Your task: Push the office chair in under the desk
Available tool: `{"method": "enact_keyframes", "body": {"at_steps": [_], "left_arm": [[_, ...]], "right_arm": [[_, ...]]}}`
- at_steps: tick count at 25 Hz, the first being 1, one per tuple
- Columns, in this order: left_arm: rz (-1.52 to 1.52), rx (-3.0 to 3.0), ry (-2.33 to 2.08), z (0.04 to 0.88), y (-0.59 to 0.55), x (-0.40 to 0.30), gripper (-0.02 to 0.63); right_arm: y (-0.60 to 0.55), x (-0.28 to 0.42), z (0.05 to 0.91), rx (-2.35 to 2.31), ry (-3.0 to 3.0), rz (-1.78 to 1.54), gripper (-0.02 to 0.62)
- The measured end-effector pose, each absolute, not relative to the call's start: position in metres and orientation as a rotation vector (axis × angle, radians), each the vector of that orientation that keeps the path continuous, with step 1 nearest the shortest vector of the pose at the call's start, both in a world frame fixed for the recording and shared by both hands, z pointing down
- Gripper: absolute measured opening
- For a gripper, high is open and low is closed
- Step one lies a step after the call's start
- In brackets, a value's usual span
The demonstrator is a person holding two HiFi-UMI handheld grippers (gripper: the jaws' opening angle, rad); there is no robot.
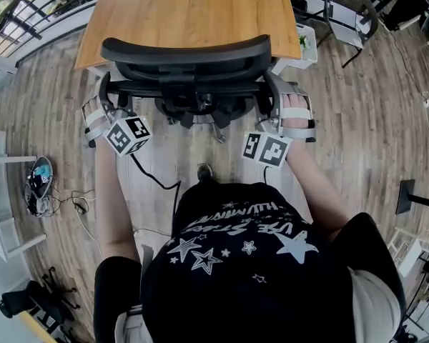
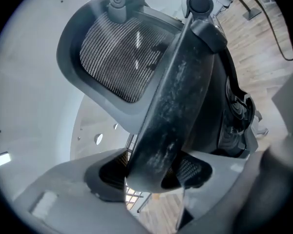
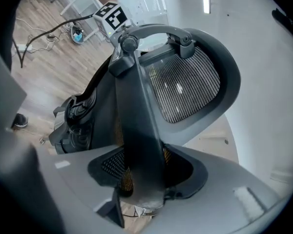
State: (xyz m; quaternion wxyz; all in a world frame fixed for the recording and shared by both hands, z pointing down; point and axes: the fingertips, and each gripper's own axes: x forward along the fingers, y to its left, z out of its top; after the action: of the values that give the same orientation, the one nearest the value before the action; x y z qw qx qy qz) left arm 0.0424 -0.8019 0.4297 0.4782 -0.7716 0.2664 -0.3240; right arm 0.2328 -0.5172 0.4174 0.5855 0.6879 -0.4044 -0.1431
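Observation:
A black office chair [image 1: 186,57] stands with its back toward me, its seat partly under the wooden desk [image 1: 193,9]. My left gripper [image 1: 104,111] is at the left edge of the backrest and my right gripper [image 1: 284,113] at the right edge. In the left gripper view the left gripper [image 2: 154,172] is shut on the dark backrest frame bar [image 2: 176,96], with the mesh headrest [image 2: 119,57] beyond. In the right gripper view the right gripper [image 3: 141,174] is shut on the opposite frame bar [image 3: 136,116]. The chair's base and wheels are mostly hidden.
Cables and small items [image 1: 53,195] lie on the wood floor at the left beside a white shelf [image 1: 7,191]. A second chair [image 1: 350,9] stands at the back right, with a white box [image 1: 305,45] by the desk corner. A black stand base [image 1: 409,197] is at the right.

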Motion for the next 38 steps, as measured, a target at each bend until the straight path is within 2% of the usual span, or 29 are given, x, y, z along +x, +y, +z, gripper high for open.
{"method": "enact_keyframes", "body": {"at_steps": [27, 33, 38], "left_arm": [[-0.612, -1.858, 0.543, 0.437, -0.833, 0.086, 0.278], [-0.612, -1.864, 0.525, 0.433, -0.853, 0.128, 0.278], [-0.570, -1.853, 0.503, 0.433, -0.849, 0.134, 0.278]], "right_arm": [[-0.540, 0.262, 0.429, 1.712, -0.736, -0.227, 0.227], [-0.556, 0.298, 0.425, 1.703, -0.724, -0.217, 0.227], [-0.557, 0.311, 0.426, 1.737, -0.694, -0.190, 0.229]]}}
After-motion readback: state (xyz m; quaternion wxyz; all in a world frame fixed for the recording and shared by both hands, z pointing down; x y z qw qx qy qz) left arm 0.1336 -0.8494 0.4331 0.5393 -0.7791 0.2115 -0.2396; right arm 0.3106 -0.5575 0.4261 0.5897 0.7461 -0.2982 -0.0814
